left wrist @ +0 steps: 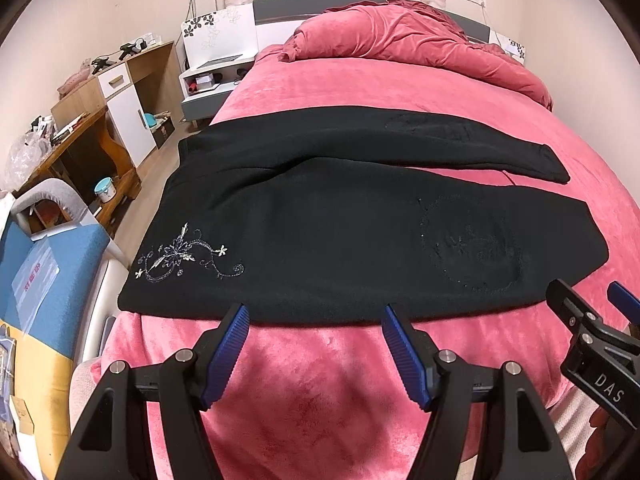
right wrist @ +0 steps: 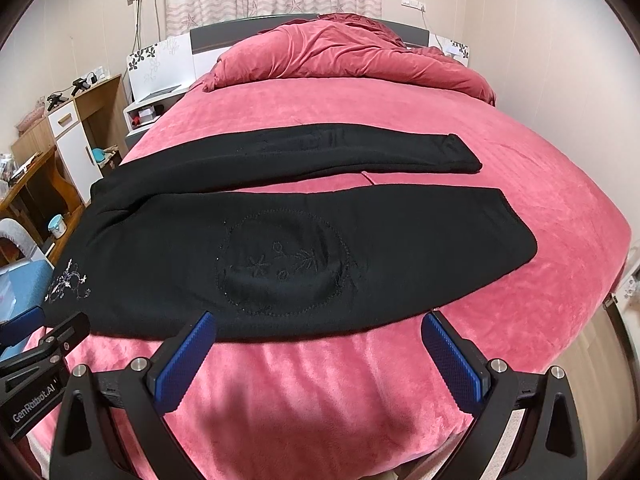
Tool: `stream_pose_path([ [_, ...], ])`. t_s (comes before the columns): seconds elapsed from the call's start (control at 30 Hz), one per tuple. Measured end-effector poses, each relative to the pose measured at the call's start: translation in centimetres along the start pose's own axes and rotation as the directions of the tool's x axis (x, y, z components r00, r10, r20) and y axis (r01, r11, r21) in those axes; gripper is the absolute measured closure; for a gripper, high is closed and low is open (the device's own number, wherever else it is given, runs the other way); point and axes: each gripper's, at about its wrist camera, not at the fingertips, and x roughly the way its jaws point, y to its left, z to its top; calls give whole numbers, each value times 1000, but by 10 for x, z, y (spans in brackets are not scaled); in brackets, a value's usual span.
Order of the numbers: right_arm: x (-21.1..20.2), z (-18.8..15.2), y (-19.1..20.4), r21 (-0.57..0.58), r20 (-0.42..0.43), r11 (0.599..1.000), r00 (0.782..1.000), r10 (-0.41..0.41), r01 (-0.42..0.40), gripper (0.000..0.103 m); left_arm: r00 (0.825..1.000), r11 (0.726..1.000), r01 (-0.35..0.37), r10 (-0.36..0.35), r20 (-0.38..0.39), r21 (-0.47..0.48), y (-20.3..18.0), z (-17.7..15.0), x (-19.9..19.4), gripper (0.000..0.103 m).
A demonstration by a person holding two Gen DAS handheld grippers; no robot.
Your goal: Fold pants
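Lying flat across the pink bed (right wrist: 500, 128), the black pants (left wrist: 320, 232) are spreading both legs toward the right, waist at the left edge. Both claws are hovering just short of the near hem, the left gripper (left wrist: 314, 356) and right gripper (right wrist: 320, 360) each spread wide, gripping nothing. Fabric is looking soft, thick and limp; pinching the near leg's edge seems best.
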Motion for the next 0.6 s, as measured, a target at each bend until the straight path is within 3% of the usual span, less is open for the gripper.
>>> stream_pose_path([
  [0.6, 3, -4, 3, -6, -9, 1000, 1000, 9, -9, 0, 1000, 1000, -1, 1, -14, 2, -1, -2, 3, 33],
])
